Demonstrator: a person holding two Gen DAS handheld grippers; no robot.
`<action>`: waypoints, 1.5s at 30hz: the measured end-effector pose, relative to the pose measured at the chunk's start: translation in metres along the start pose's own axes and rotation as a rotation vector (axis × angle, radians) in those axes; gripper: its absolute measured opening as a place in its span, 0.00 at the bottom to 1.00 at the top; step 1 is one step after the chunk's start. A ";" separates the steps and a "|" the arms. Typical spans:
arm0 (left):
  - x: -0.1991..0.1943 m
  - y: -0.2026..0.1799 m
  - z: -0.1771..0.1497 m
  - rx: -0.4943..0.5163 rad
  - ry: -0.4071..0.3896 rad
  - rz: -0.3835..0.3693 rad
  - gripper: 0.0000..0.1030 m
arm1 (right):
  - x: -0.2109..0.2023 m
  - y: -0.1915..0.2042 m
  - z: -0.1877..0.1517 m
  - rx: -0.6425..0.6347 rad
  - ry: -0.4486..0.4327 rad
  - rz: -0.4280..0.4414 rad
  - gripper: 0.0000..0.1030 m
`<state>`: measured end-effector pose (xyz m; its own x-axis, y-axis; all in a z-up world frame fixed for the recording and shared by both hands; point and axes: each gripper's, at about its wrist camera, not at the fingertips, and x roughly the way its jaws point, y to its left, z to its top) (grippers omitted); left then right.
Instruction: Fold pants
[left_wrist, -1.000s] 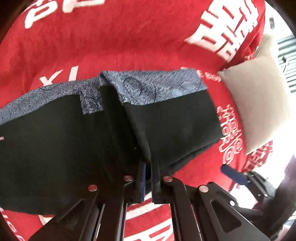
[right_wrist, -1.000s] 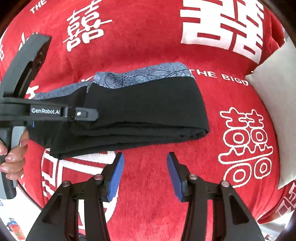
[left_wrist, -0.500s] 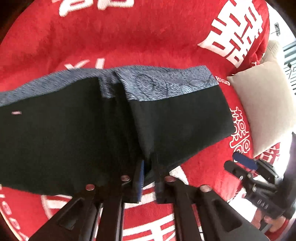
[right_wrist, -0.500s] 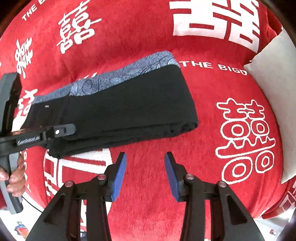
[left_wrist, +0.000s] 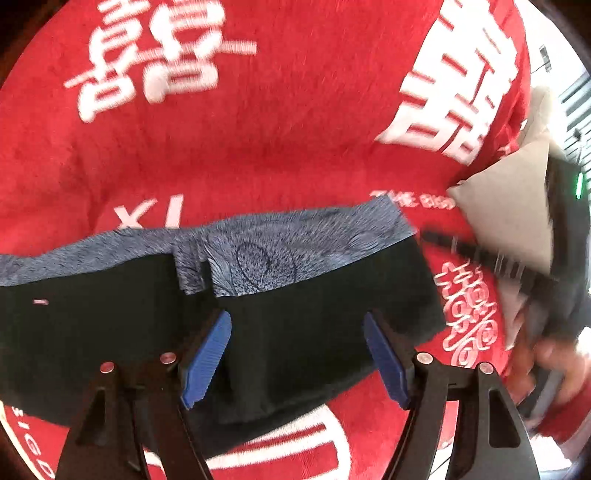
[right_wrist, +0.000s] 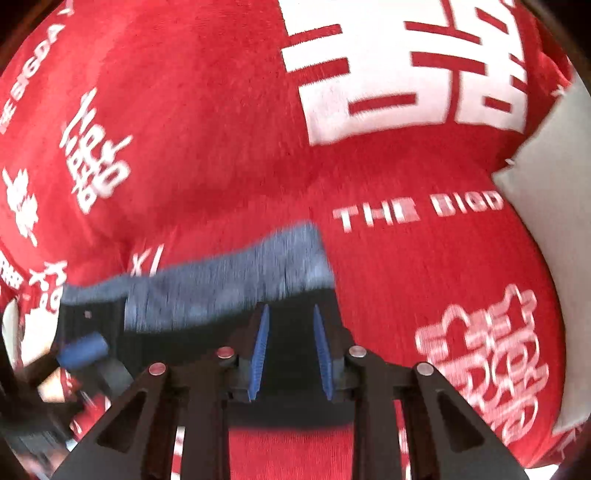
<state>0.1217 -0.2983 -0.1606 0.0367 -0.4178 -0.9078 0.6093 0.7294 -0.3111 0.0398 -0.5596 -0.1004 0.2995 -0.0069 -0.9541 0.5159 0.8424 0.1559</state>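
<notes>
Pants lie folded on a red blanket with big white signs on it. The pants are black, with a blue-grey patterned band along their far edge. They reach from the left side of the left wrist view to a spot near a pale pillow on the right. One layer of the cloth lies over another, and a fold line runs down the middle.

The left tool is wide open. Its two blue pads stand far apart above the black cloth, and it has hold of nothing. One blue pad shows over the left part of the fold, and the other over the right end of the pants.

The right tool is open only part way. Its blue pads sit to the two sides of the right end of the pants, where the black cloth shows between them. The pads do not look pressed on the cloth, so it does not seem to be holding it. The picture is blurry here, so whether the pads touch the cloth is hard to tell.

In the left wrist view the right tool shows as a dark blurry shape in front of the pillow, with a hand low on the right. In the right wrist view a blue pad of the left tool shows low on the left, also blurry.
</notes>
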 end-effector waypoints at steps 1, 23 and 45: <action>0.005 0.001 -0.002 0.000 0.009 0.010 0.72 | 0.009 0.003 0.013 -0.009 0.005 0.006 0.27; 0.016 0.048 -0.035 -0.127 0.067 0.124 0.72 | 0.028 0.013 -0.015 -0.092 0.123 0.004 0.27; -0.029 0.094 -0.073 -0.278 0.018 0.207 0.82 | 0.065 0.122 -0.081 -0.262 0.205 0.016 0.63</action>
<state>0.1206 -0.1782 -0.1845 0.1212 -0.2376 -0.9638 0.3517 0.9182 -0.1821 0.0570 -0.4132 -0.1638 0.1247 0.0938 -0.9878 0.2800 0.9517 0.1257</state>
